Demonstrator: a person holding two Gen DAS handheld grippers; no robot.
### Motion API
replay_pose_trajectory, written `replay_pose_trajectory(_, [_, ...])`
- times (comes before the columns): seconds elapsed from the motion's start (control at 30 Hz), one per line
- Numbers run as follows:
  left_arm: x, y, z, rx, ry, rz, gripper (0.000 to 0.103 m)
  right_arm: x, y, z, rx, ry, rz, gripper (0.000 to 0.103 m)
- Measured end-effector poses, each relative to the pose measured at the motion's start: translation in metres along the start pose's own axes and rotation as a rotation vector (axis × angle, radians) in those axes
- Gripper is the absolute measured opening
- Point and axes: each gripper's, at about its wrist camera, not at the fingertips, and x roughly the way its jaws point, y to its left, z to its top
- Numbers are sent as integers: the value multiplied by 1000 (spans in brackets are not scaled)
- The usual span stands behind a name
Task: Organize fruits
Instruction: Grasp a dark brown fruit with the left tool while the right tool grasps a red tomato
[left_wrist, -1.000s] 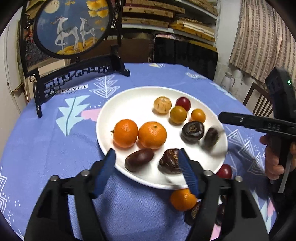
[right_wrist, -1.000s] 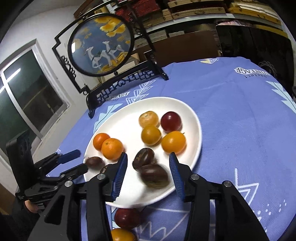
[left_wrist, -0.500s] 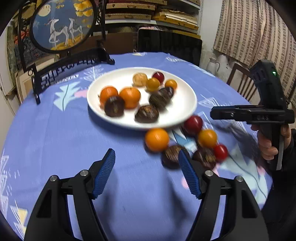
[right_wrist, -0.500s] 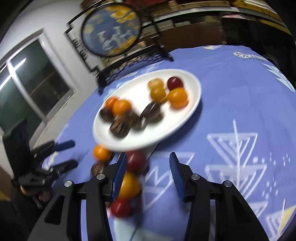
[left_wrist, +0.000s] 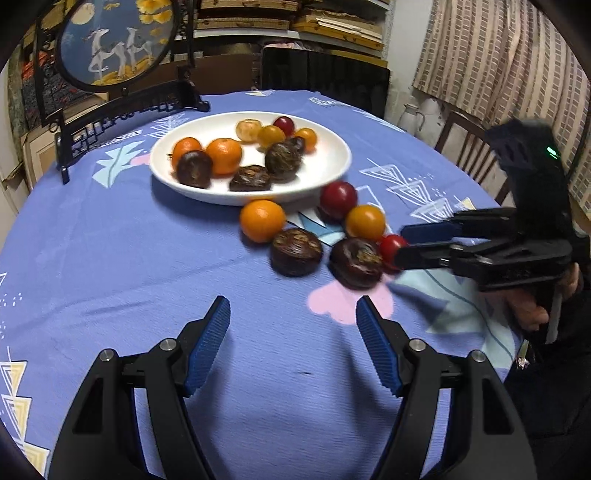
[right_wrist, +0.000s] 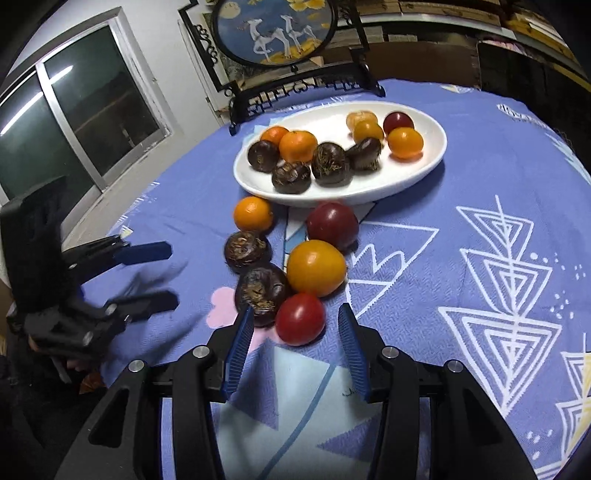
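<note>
Left wrist view: the left gripper (left_wrist: 293, 325) is being held wide open over bare blue tablecloth (left_wrist: 110, 258), nothing between its pads. Six loose fruits are lying just past it beside the white plate (left_wrist: 332, 162), and the right gripper (left_wrist: 400, 243) is being poked in at the small red tomato (left_wrist: 389, 245).

Right wrist view: the right gripper (right_wrist: 295, 334) is being kept open, with that red tomato (right_wrist: 300, 318) sitting right at the fingertips, ungripped. The plate (right_wrist: 424, 166) is being shown farther back, loaded with fruit.
</note>
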Motion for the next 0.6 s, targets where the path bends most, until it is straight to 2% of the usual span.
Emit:
replay_pose_trajectory(0.07, [3, -10, -2, 22, 12, -9, 69, 3, -2, -1, 13, 12, 15, 37])
replay_pose_trajectory(0.1, [6, -16, -2, 37, 18, -8, 69, 2, -3, -3, 14, 13, 25, 29])
replay_pose_trajectory(0.37, [23, -44, 11, 81, 43, -14, 69, -17, -18, -3, 58, -82, 37, 29])
replay_pose_trajectory(0.6, [41, -64, 25, 115, 74, -14, 69, -29, -41, -4, 93, -110, 27, 29])
